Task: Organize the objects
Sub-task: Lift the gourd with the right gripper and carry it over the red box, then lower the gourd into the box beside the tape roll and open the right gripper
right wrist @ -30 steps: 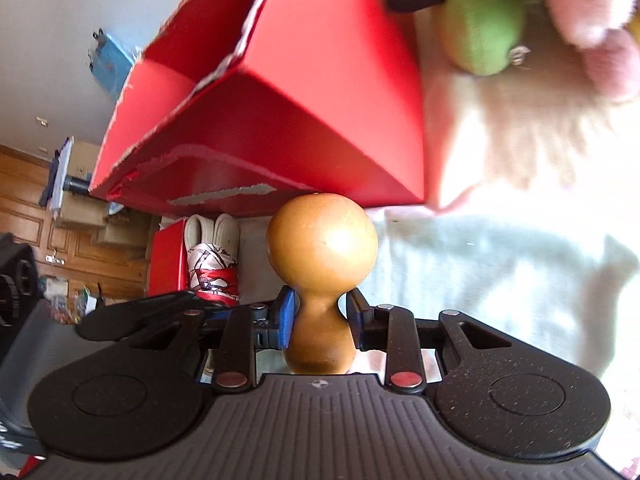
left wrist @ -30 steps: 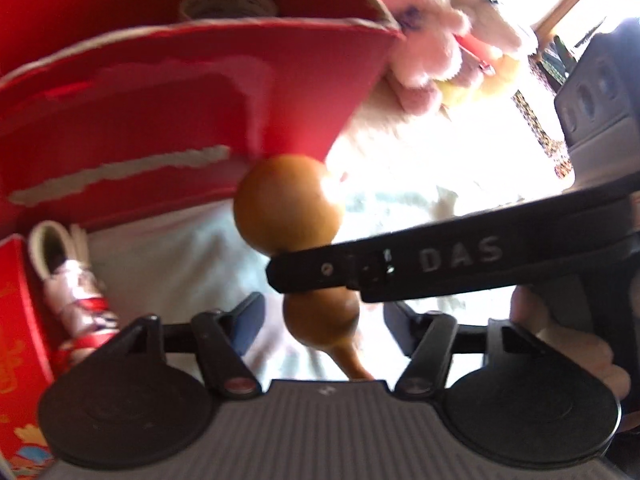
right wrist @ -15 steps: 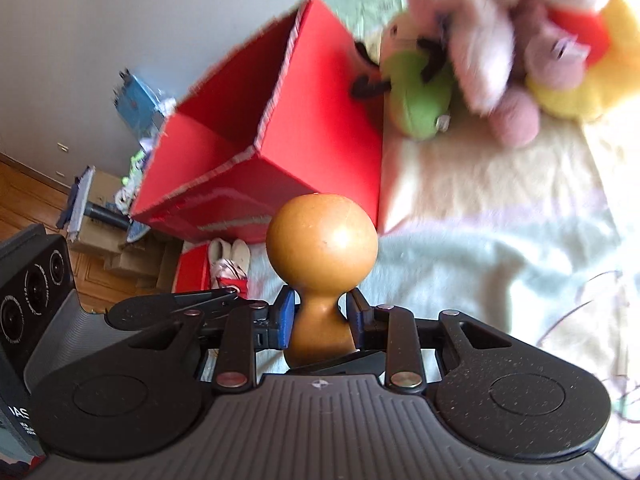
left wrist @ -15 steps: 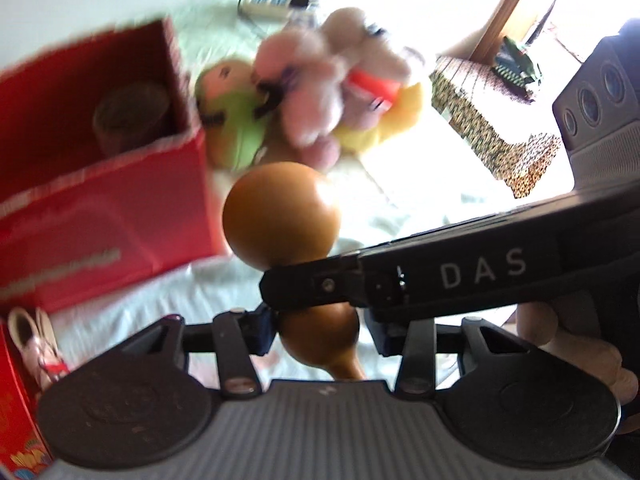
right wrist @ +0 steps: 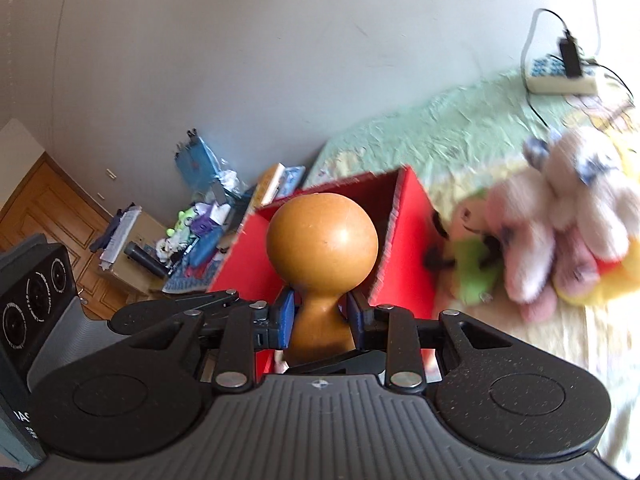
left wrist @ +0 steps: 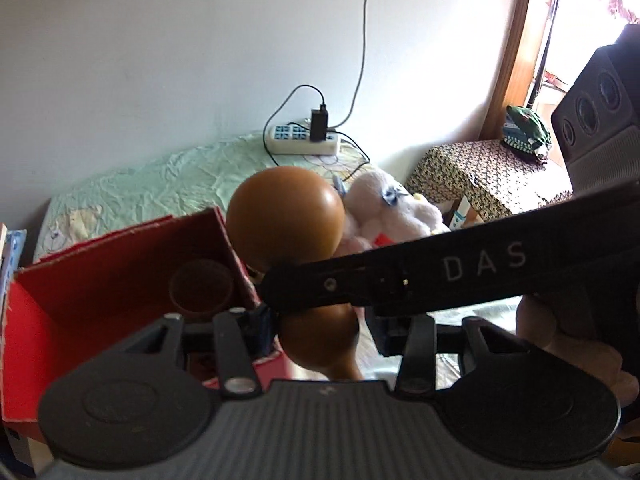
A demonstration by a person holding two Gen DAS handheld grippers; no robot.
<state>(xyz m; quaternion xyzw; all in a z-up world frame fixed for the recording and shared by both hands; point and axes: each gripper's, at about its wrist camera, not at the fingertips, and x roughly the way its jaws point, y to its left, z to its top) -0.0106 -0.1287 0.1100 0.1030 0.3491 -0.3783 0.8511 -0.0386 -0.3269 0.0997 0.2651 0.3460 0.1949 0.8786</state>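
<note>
Home bedroom. Bed (left wrist: 168,176) with wrinkled pale-green sheet against a plain white wall (left wrist: 180,48). Power strip (left wrist: 302,142) with charger plugged in lies on the sheet near the wall. Soft toys (right wrist: 560,216) heaped on the bed beside a red cardboard box (left wrist: 100,280). Wooden door (right wrist: 52,208) and a cluttered pile of belongings (right wrist: 192,232) on the floor past the bed's end.

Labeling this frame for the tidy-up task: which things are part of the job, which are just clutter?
In the job:
- gourd, gripped by the right gripper at its waist and the left gripper at its small bulb
- red box
- plush toys

Lying about:
- power strip
- charger
- floor pile
- patterned stool
</note>
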